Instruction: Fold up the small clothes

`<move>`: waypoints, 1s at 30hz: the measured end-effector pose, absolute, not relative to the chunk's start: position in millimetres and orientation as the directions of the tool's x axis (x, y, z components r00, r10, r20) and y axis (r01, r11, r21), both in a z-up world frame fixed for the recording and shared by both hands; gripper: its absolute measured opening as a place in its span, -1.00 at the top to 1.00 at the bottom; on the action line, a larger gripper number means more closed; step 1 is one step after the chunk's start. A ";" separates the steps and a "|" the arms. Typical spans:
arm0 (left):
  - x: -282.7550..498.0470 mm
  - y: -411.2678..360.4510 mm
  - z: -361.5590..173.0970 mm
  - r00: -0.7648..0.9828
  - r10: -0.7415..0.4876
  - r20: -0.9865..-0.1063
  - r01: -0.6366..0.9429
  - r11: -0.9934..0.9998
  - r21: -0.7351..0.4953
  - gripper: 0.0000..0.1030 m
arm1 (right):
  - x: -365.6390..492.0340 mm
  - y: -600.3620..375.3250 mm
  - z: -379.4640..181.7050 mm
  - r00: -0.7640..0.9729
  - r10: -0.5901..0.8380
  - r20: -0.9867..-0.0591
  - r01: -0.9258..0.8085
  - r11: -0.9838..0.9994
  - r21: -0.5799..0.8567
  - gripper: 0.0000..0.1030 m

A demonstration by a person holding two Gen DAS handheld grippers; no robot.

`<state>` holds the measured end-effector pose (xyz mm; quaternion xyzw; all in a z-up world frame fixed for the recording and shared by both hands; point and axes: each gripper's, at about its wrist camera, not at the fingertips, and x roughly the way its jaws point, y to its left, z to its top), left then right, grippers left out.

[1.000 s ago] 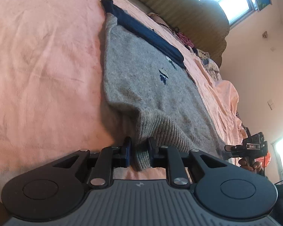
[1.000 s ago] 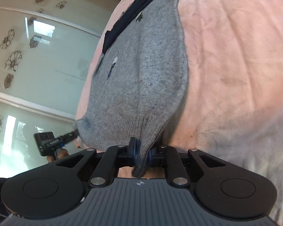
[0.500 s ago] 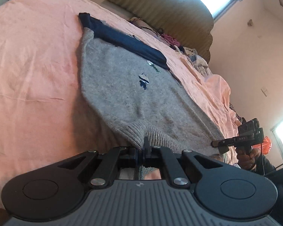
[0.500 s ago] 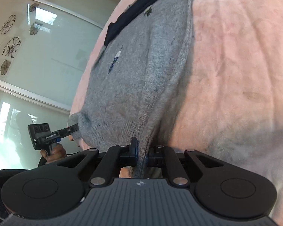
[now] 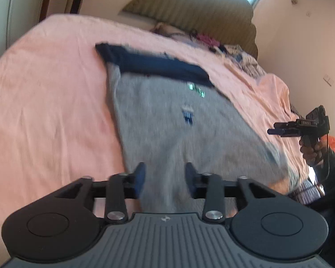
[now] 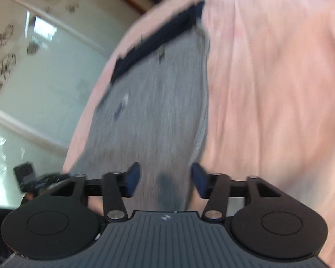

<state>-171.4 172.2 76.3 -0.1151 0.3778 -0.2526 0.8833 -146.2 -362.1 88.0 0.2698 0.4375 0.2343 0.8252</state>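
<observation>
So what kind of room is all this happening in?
Most likely a bedroom at home: a bed with a pink sheet, a padded olive headboard under a window, and a grey sweater spread out on it.

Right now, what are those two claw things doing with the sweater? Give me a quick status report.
Left gripper open, right gripper open. Grey sweater lying flat on the pink bedsheet, not gripped. Nothing in the way.

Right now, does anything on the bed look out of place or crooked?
Nothing is damaged or spilled. The grey sweater lies flat on the pink bedsheet, at an angle to the bed's near edge. Both the left gripper and the right gripper are open, holding nothing.
</observation>
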 end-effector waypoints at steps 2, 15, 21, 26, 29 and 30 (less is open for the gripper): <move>-140.6 149.2 81.5 0.698 -0.486 -0.526 0.326 0.869 -0.371 -0.61 | -111.3 -348.3 96.3 0.583 0.583 -0.566 -0.164 0.767 0.620 -0.27; -34.2 81.7 -0.9 0.782 -0.058 -0.621 0.129 0.989 0.070 -0.64 | 9.5 -242.1 22.6 0.763 0.120 -0.635 -0.117 0.992 0.046 -0.75; -26.4 95.4 2.8 0.769 -0.032 -0.639 0.086 0.995 0.053 -0.81 | 21.3 -235.4 18.3 0.743 0.106 -0.660 -0.152 0.988 -0.013 -0.98; -74.6 71.6 35.4 0.817 -0.088 -0.570 0.113 0.994 0.008 -0.79 | -5.1 -235.2 38.1 0.758 0.078 -0.648 -0.112 0.994 -0.012 -0.91; -91.4 41.2 37.4 0.800 -0.178 -0.574 0.215 0.977 -0.004 -0.79 | -28.9 -232.5 52.2 0.761 0.182 -0.622 -0.153 0.983 0.099 -1.00; -92.7 33.5 31.9 0.790 -0.182 -0.586 0.241 0.970 0.024 -0.79 | -33.5 -226.9 51.4 0.744 0.213 -0.634 -0.180 0.977 0.118 -1.00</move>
